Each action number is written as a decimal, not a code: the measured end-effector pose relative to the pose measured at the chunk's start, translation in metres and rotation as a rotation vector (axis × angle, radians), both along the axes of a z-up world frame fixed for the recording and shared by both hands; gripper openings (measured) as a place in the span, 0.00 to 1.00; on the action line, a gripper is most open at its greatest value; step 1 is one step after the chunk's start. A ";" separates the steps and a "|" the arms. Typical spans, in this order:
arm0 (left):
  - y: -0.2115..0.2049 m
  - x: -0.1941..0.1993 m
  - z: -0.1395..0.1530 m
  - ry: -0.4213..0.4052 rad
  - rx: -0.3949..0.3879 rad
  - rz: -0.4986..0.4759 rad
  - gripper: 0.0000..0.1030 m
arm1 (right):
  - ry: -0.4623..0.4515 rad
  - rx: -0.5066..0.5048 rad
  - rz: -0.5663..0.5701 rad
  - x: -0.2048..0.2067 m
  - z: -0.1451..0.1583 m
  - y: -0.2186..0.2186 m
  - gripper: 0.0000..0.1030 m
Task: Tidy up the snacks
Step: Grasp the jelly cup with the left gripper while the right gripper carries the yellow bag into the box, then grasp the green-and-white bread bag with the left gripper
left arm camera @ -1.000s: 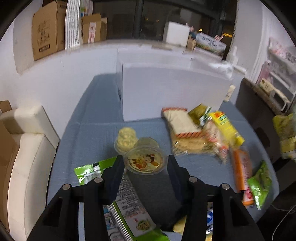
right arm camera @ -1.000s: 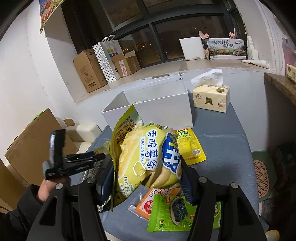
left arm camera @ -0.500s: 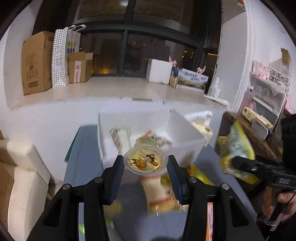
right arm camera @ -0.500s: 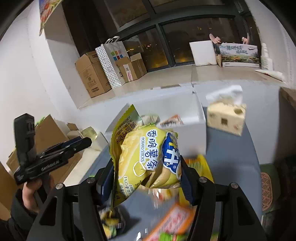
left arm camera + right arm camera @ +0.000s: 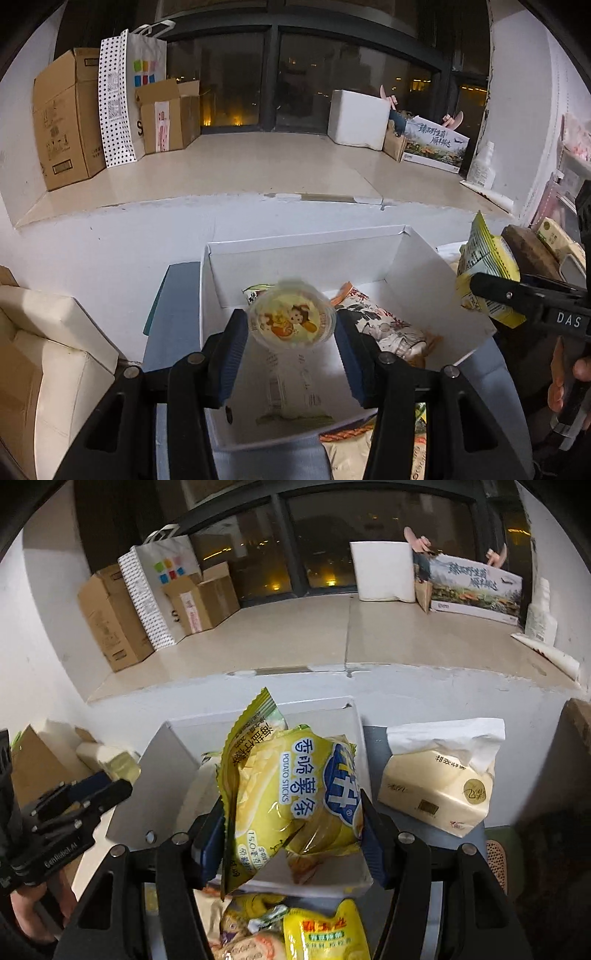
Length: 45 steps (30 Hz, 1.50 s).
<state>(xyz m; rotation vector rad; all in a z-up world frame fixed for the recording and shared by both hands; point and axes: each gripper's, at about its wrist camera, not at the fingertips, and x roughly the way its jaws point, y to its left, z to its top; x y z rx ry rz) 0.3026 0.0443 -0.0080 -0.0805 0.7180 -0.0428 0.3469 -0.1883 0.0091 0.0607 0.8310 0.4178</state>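
Both claws are delivering snacks over the white box [image 5: 436, 273].

The left claw [image 5: 291, 354], its jaws just widening, is releasing the jelly cup [image 5: 291, 319] above packets already inside. The right claw [image 5: 293, 830] is gripping the potato-stick bag [image 5: 295, 794] over the box; more packets [image 5: 325, 934] are waiting on the surface.

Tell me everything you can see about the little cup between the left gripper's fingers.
The cup is a small round clear plastic tub with a yellow lid showing a cartoon figure. It looks blurred, lid tilted toward the camera, between the fingers of the left gripper, whose jaws have just been opening. A gap shows at one pad. It is over the open white box, seemingly dropping in.
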 end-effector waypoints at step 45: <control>0.027 -0.271 -0.040 -0.006 -0.042 0.033 1.00 | -0.223 0.201 0.083 -0.290 -0.021 -0.065 1.00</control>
